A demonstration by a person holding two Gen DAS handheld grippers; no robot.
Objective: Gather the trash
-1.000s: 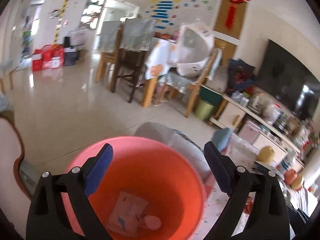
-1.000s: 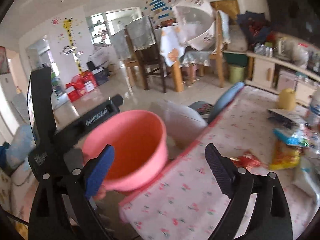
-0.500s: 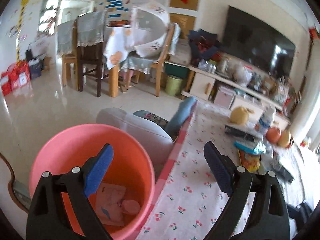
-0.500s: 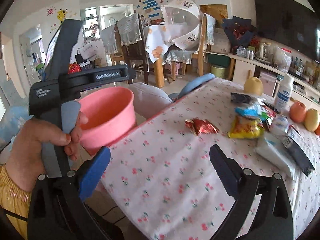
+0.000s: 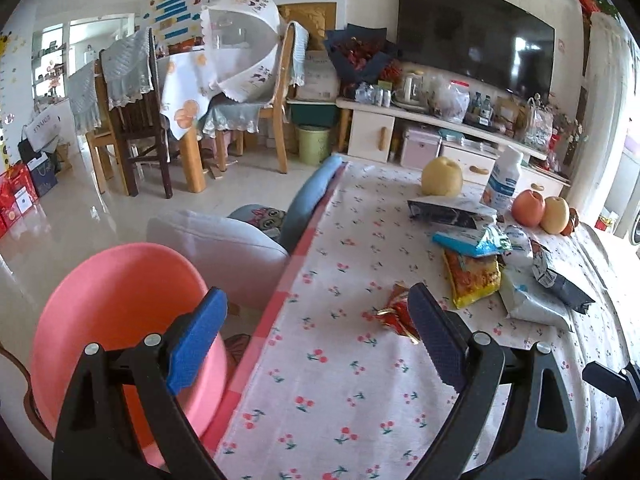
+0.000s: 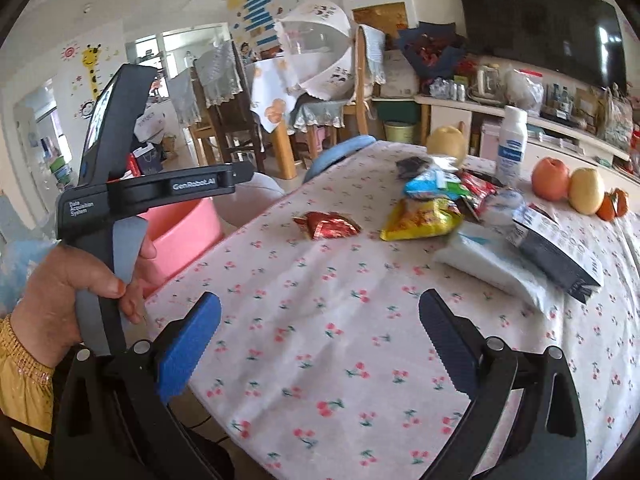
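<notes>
Both tongs are spread wide with nothing between them right now, so this looks like the reach-for-the-next-piece moment. The left tongs (image 5: 316, 340) hang over the near edge of the bench (image 5: 352, 380), with the pink bucket (image 5: 116, 312) just beside it, off that edge. The right tongs (image 6: 320, 344) have just been opening and face the clutter.

My pick for the next grab is the red foil wrapper (image 6: 326, 225). It lies alone on the cherry-print cloth, nearest the bucket and apart from the pile. I'd come down with one pad on each side of it and pinch the crumpled middle, not a flat edge.

It looks small, shiny and scrunched, so probably light and slippery. The yellow snack bag (image 6: 420, 220) sits next to it, leaning into the heap.
</notes>
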